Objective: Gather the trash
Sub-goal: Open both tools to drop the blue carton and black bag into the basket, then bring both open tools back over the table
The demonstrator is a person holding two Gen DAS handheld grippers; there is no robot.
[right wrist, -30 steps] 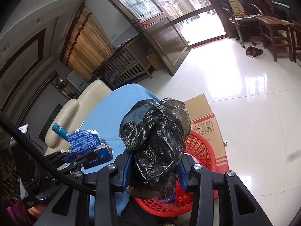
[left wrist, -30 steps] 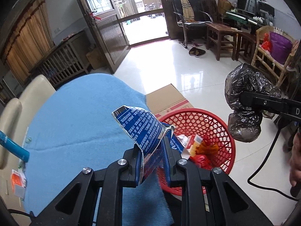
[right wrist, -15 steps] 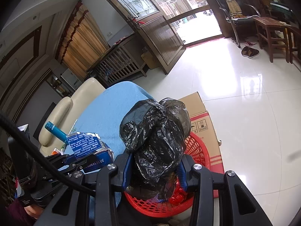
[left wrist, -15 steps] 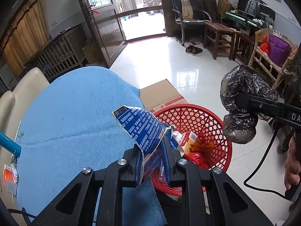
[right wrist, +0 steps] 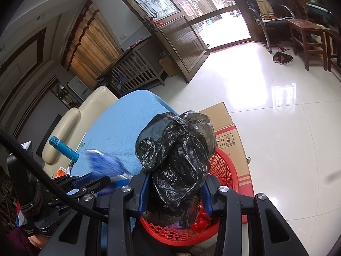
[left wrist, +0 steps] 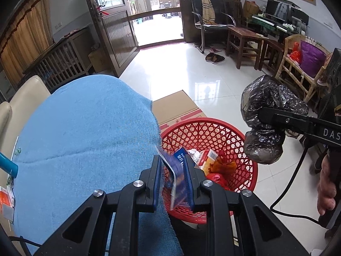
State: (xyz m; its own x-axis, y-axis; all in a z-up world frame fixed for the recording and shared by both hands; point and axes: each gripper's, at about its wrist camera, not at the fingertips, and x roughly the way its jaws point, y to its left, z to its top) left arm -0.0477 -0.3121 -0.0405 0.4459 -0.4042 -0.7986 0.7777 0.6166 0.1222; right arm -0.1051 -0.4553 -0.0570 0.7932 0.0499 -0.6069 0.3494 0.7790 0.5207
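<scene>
My left gripper (left wrist: 173,166) has its jaws parted, and a blue printed carton (left wrist: 175,175), blurred, slips down between them over the near rim of the red mesh basket (left wrist: 213,128). The basket holds a red-white box, orange wrapper and red scraps. My right gripper (right wrist: 174,185) is shut on a crumpled black plastic bag (right wrist: 177,149), held above the basket (right wrist: 223,166). In the left wrist view the bag (left wrist: 266,128) hangs over the basket's right rim. The blurred carton (right wrist: 106,162) also shows in the right wrist view.
A table with a blue cloth (left wrist: 85,128) is left of the basket, with a blue tube (right wrist: 64,147) and small packets (left wrist: 6,200) at its left edge. A cardboard box (left wrist: 177,106) lies behind the basket. Cream sofa (right wrist: 85,111), white tiled floor, wooden furniture beyond.
My left gripper has opened and the blue carton has dropped lower between the jaws toward the basket. Both grippers have moved closer over the basket; the right one still holds the bag.
</scene>
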